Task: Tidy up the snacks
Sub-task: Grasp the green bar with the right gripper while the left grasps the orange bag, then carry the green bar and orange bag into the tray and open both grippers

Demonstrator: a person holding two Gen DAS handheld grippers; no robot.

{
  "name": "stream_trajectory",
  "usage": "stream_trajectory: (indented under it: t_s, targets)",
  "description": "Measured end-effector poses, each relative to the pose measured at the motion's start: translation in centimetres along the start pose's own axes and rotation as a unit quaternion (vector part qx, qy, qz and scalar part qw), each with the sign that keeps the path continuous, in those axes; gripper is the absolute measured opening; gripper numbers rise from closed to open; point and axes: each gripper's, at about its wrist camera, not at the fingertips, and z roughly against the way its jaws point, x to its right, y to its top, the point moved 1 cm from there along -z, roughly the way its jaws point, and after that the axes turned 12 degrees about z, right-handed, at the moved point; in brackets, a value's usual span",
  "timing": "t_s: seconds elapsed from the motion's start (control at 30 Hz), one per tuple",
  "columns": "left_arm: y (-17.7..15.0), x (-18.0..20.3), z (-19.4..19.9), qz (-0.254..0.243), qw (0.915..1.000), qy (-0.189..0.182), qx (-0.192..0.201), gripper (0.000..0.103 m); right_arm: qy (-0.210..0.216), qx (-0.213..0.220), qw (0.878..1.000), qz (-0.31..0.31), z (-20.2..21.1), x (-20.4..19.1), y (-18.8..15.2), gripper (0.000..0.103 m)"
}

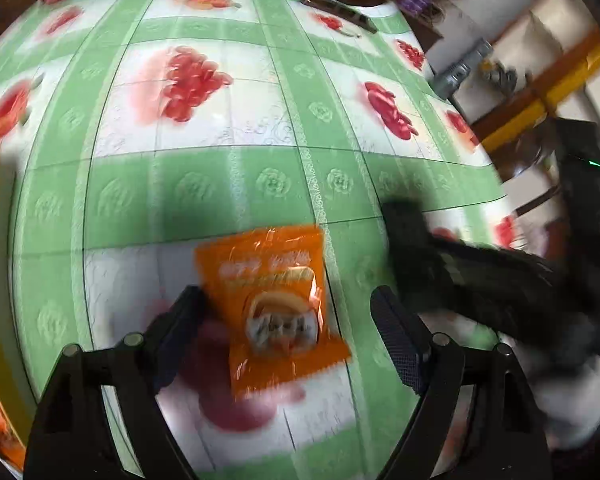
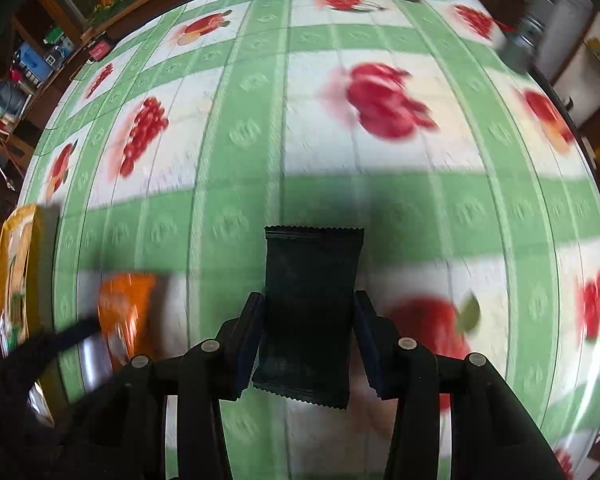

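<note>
An orange snack packet (image 1: 278, 308) lies on the green and white fruit-print tablecloth (image 1: 236, 128). My left gripper (image 1: 288, 312) is open, its fingers on either side of the packet, the left finger near the packet's edge. My right gripper (image 2: 309, 316) is shut on a dark green snack packet (image 2: 310, 308) and holds it above the cloth. The orange packet (image 2: 126, 316) also shows at the left in the right wrist view, and the right gripper with its dark packet (image 1: 412, 252) shows at the right in the left wrist view.
A yellow snack bag (image 2: 18, 272) stands at the table's left edge. A long dark object (image 1: 336, 10) lies at the far edge of the table. Shelves and clutter surround the table.
</note>
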Motion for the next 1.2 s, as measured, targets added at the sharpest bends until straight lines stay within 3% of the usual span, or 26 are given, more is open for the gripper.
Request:
stream_trajectory:
  t_s: [0.1,0.13,0.17,0.23,0.37,0.67,0.93,1.2]
  targets:
    - [0.2,1.6,-0.9,-0.051,0.9985,0.021,0.004,0.081,0.002,0.012,1.0,-0.008,0.8,0.3,-2.5,0.046]
    - [0.1,1.7,-0.7,-0.054,0.9984,0.016,0.0,0.076,0.008,0.017,1.0,-0.012,1.0,0.6,-3.1,0.046]
    - [0.0,1.6,-0.5,-0.052,0.9986,0.006,-0.003,0.062,0.02,0.022,0.999,-0.017,1.2,0.7,-3.9,0.046]
    - [-0.1,1.3,-0.2,-0.04,0.999,-0.011,-0.014,0.061,0.028,0.03,0.999,-0.02,2.0,1.1,-4.9,0.046]
    - [-1.1,0.4,0.8,-0.026,0.9996,-0.007,-0.011,0.061,0.041,0.047,0.998,-0.016,3.3,1.2,-6.0,0.046]
    - [-3.8,-2.9,8.3,0.049,0.9977,-0.016,0.043,0.061,0.084,0.076,0.994,0.003,5.6,-0.1,-7.4,0.045]
    - [-6.2,-9.6,16.0,0.12,0.9864,0.053,0.1,0.062,0.175,0.105,0.977,0.063,6.8,-7.5,-6.2,0.045]
    - [-5.5,-18.1,18.9,0.178,0.9732,0.072,0.126,0.062,0.204,0.104,0.965,0.126,7.6,-16.6,-3.3,0.045]
